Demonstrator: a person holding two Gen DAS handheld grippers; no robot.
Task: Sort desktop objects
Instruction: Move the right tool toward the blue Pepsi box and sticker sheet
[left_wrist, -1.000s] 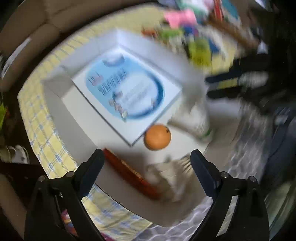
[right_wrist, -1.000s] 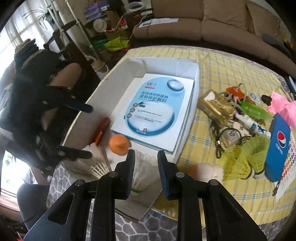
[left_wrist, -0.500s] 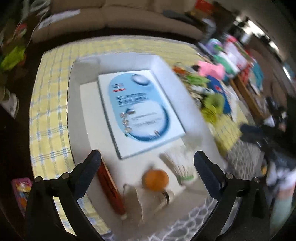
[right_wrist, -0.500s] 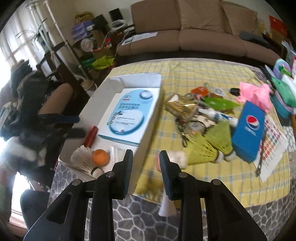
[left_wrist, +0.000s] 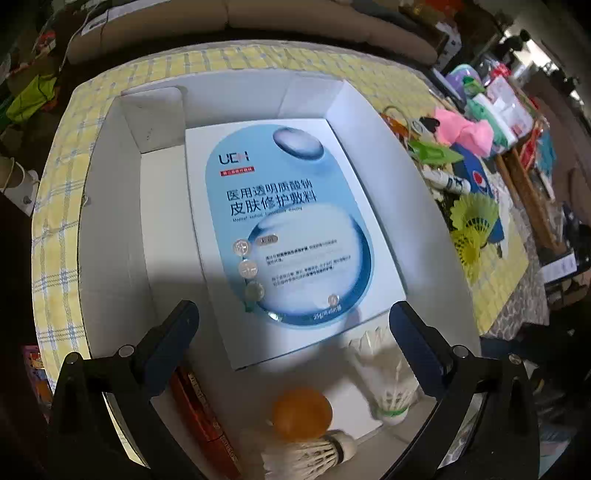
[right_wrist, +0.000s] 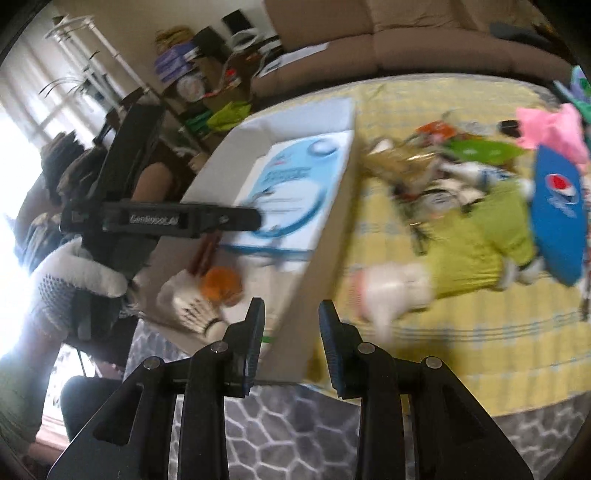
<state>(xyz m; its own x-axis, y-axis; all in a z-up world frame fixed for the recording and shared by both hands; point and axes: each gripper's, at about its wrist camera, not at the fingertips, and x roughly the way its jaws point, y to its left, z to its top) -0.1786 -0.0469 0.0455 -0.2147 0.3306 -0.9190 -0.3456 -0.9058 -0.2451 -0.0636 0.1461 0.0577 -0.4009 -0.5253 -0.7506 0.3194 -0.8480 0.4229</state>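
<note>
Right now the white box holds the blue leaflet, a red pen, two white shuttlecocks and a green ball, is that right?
Not quite: the ball is orange, not green, as the left wrist view shows. It lies near the close end of the white box, between the two white shuttlecocks. The blue leaflet and the red pen are in the box as you say.

The right gripper (right_wrist: 291, 328), clamped on a white shuttlecock (left_wrist: 388, 380) a second earlier, let it go inside the white box (left_wrist: 110, 229) (beside the orange ball (left_wrist: 302, 412)) and drew back past the box's near wall, its jaws now parted and bare. The left gripper (left_wrist: 293, 325) swung back over the box.
</note>
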